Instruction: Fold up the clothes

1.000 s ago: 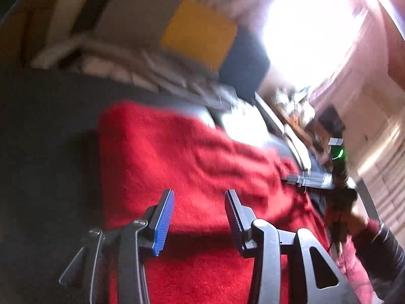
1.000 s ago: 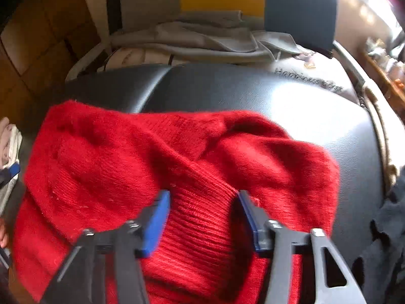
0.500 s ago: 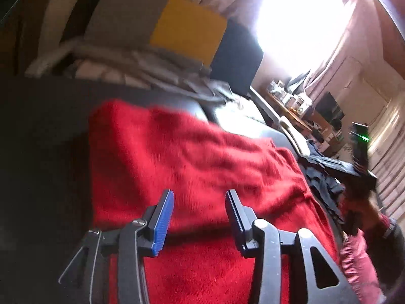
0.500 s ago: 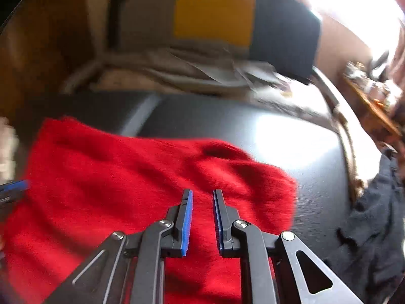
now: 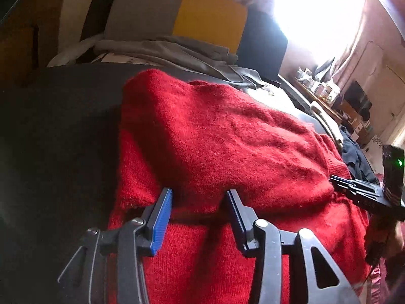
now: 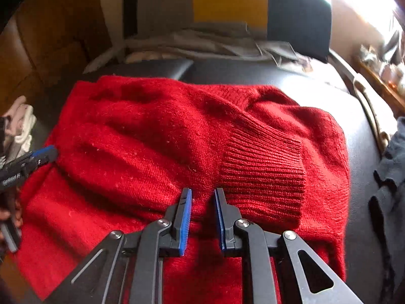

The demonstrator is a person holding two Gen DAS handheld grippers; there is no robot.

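Observation:
A red knitted sweater (image 5: 227, 131) (image 6: 164, 131) lies on a black leather seat (image 5: 50, 139) (image 6: 303, 86). One sleeve is folded across its body, with the ribbed cuff (image 6: 263, 172) lying flat. My left gripper (image 5: 198, 192) is open, its tips at the near edge of the folded layer and not pressing it. The jaws of my right gripper (image 6: 203, 190) stand a narrow gap apart and are opening, just left of the cuff, with nothing between them. Each gripper also shows at the edge of the other's view: right gripper (image 5: 354, 190), left gripper (image 6: 38, 154).
Grey clothes (image 5: 164, 48) (image 6: 202, 43) are piled at the back of the seat, under a grey, yellow and dark cushion (image 5: 210, 17). A dark garment (image 6: 389, 177) hangs off the right side. A white cloth (image 6: 22, 121) lies at the left. Cluttered shelves (image 5: 329, 91) stand beyond.
My right gripper let go of the ribbed cuff, narrowed its jaws and shifted left of it; the cuff now lies flat. My left gripper sank closer to the sweater's folded edge.

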